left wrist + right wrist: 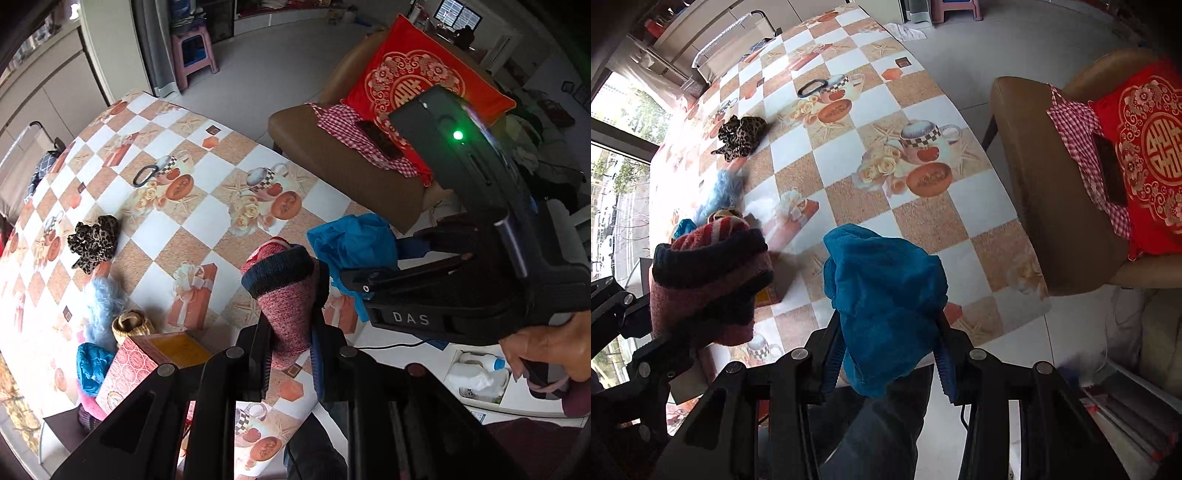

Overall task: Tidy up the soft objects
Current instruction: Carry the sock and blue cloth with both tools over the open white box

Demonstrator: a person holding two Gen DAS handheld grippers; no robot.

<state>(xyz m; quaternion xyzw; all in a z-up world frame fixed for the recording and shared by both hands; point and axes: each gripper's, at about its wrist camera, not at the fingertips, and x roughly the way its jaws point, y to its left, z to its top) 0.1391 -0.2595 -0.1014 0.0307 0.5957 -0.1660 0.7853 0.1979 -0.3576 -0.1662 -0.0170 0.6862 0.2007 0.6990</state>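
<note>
Soft objects in transit: a red knit sock (291,314) and a blue cloth (886,314), each being carried above the near edge of the table (207,221). The left gripper (291,332) is pressing its jaws fully together on the sock, whose dark navy cuff is standing up beyond the fingertips. The right gripper (890,354) is pinching the bunched blue cloth, jaws partly apart around the bulk of the fabric; the ribbed blue pads (833,365) are bearing on both flanks of it. In the left wrist view, the right gripper is appearing just to the right of the sock, a hand (546,350) wrapped round its handle.

Outward across the table: a patterned red box (147,358) is lying near the sock, on its left, open side up. Clustering around the box are a small woven basket (131,325), a fluffy pale-blue piece (99,302) and a second blue cloth (90,365). Farther from the box, a leopard-print scrunchie (94,240) and a dark hair tie (144,175) are waiting. Beyond the table's right edge, a brown chair (1034,184) is bearing a red cushion (1148,155).

Step in hand, as judged: the carry phase, both items lifted and not yet deposited. The next move is probably calling for bringing each gripper over the box or the cluster beside it, lowering, then spreading the jaws; which destination is intended cannot be told.
</note>
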